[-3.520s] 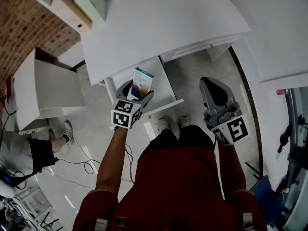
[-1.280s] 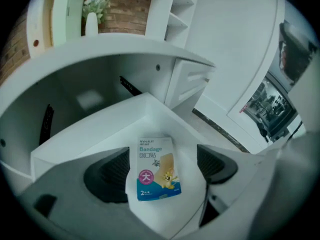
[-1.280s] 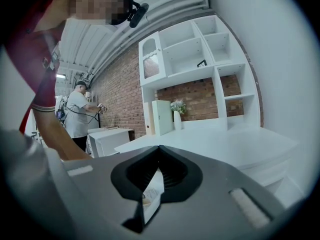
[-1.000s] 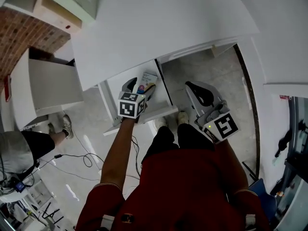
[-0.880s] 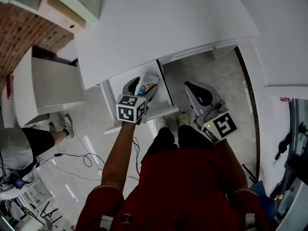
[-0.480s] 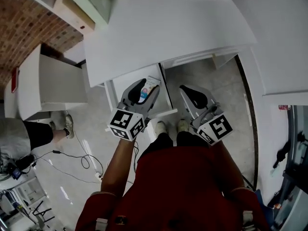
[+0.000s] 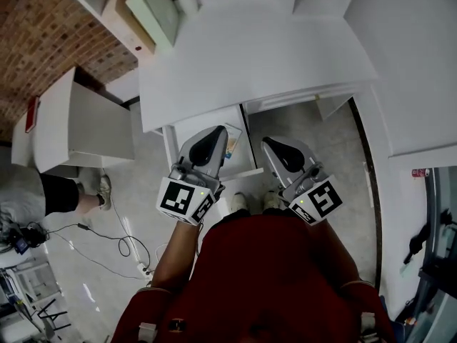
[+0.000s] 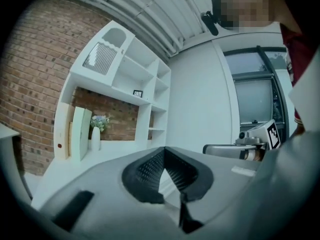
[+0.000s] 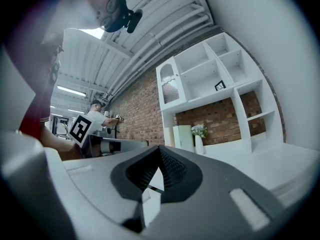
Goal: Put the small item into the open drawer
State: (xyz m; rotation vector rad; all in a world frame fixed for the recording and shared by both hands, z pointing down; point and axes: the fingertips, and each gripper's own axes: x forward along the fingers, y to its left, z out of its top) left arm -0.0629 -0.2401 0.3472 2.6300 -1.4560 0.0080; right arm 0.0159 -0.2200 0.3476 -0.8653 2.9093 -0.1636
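Note:
The small item, a white box with colour print (image 7: 233,138), lies in the open drawer (image 7: 187,126) under the white desk (image 7: 250,48). My left gripper (image 7: 220,130) hangs above the drawer, just left of the box and clear of it. Its jaws have just been closing and are now shut with nothing between them (image 8: 164,150). My right gripper (image 7: 266,142) is held beside it, over the floor to the right of the drawer, also shut and empty (image 9: 159,148). Both grippers point level towards the desk and the shelves.
A white shelf unit (image 8: 125,84) on a brick wall holds a vase of flowers (image 8: 96,134) and a pale green board (image 8: 79,133). A white cabinet (image 7: 78,127) stands left of the desk. Another person's leg (image 7: 61,191) and cables (image 7: 121,241) are on the floor at left.
The left gripper let go of the box in the drawer, rose clear of it and closed its jaws. The right gripper also rose and drew nearer the left.

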